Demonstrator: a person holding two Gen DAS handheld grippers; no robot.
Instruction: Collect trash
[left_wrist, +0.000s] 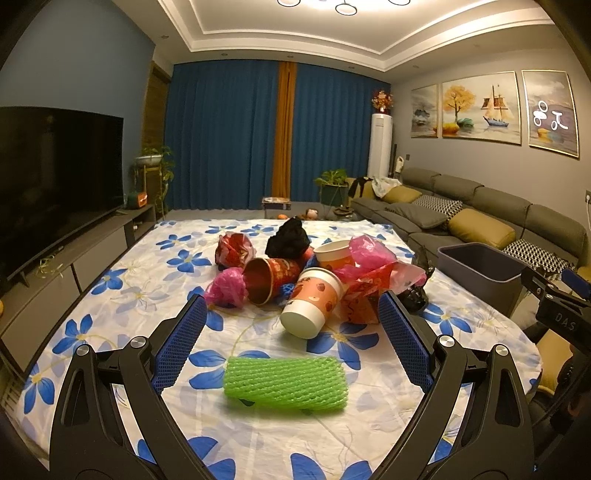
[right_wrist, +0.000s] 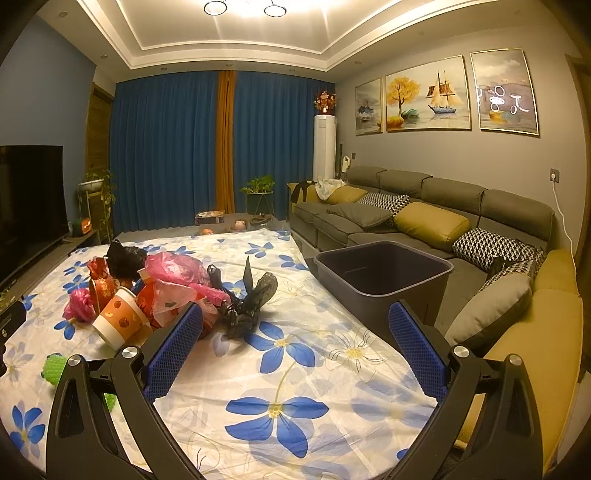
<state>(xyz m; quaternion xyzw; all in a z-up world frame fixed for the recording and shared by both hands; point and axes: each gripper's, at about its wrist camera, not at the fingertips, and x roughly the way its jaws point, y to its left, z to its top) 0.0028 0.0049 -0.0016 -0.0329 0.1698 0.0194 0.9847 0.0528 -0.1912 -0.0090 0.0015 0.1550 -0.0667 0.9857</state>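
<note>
We saw both hand-held grippers, left (left_wrist: 291, 317) and right (right_wrist: 295, 325), spread wide, empty; green foam netting (left_wrist: 285, 382) ribbed; black bag (right_wrist: 245, 301) crumpled, half-hidden.

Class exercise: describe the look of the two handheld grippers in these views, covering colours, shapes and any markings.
The left gripper and right gripper match: black angular linkage arms with triangular cut-outs, silver round pivot bolts, and flat blue fingers with a mesh texture. No cables show.

Warm dim ceiling light, glare overhead, fisheye-bent dark edges, sharp focus
</note>
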